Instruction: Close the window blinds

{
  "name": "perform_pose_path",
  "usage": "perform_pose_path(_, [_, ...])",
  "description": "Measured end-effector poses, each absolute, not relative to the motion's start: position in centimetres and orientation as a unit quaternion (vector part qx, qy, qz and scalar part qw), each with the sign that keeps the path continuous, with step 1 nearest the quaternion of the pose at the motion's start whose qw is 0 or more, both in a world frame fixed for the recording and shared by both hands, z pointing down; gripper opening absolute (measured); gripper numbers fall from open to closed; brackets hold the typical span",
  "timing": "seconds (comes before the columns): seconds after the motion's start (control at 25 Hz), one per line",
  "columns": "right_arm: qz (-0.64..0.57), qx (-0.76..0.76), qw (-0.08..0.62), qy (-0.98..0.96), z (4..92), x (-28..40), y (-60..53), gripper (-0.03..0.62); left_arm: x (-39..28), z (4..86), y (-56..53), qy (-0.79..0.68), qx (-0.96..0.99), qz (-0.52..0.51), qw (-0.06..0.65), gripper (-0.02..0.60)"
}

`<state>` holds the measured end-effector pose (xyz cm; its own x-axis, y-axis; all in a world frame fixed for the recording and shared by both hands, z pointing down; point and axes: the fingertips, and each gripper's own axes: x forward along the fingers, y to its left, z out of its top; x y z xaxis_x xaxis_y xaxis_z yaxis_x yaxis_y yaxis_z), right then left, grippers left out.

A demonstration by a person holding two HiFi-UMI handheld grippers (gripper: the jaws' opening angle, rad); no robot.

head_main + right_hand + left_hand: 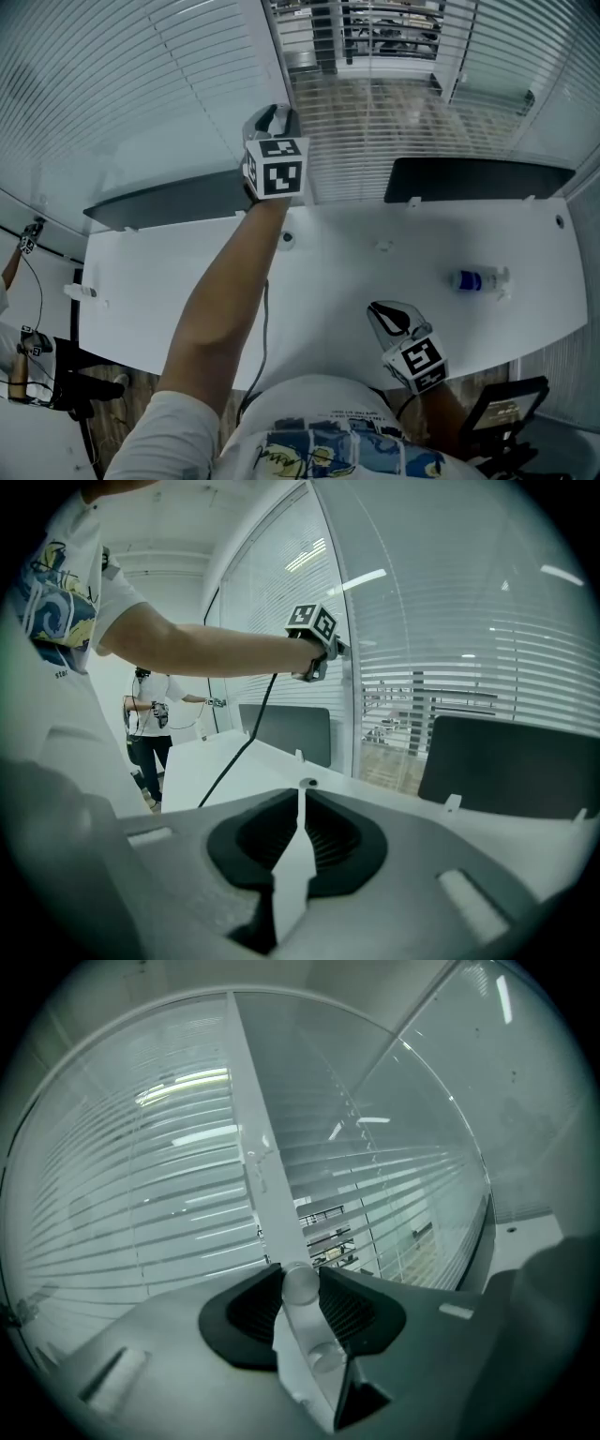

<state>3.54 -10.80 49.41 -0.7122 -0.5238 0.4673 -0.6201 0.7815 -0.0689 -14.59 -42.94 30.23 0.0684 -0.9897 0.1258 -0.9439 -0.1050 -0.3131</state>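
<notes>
Bottle [478, 279] on table [319, 291], contents unclear, left claw [301, 1281] gripping wand [315, 1327]

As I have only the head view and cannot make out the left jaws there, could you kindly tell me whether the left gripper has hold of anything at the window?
Observer: Yes. The left gripper view shows the left gripper closed on a clear round rod, which looks like the blinds' tilt wand.
Operator: Thank you. Is the right gripper carrying anything?
Observer: No. In the right gripper view the right gripper is shut, with nothing between its jaws.
</notes>
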Motion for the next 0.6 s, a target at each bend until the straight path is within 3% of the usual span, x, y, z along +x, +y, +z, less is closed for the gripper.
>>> perform_pose_path(0.6, [0.109, 0.314, 0.219, -0.917, 49.57, 3.77, -10.88, 0.014, -15.50, 30.42, -43.03, 0.668, -0.736, 0.006, -0.111, 0.126])
